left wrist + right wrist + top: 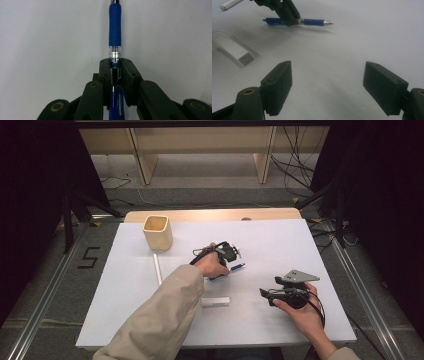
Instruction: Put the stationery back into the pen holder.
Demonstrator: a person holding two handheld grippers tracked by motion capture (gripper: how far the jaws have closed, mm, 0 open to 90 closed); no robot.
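While the left gripper [231, 261] is clamped on the blue pen [115, 30] near the table's middle, the right gripper [327, 91] rests with jaws spread, holding nothing. The grasp seems done; carrying the pen to the wooden cup [158, 232] probably remains.

White table [280, 245], wooden cup [158, 232], white block [215, 301], possibly 1 white stick [157, 268]
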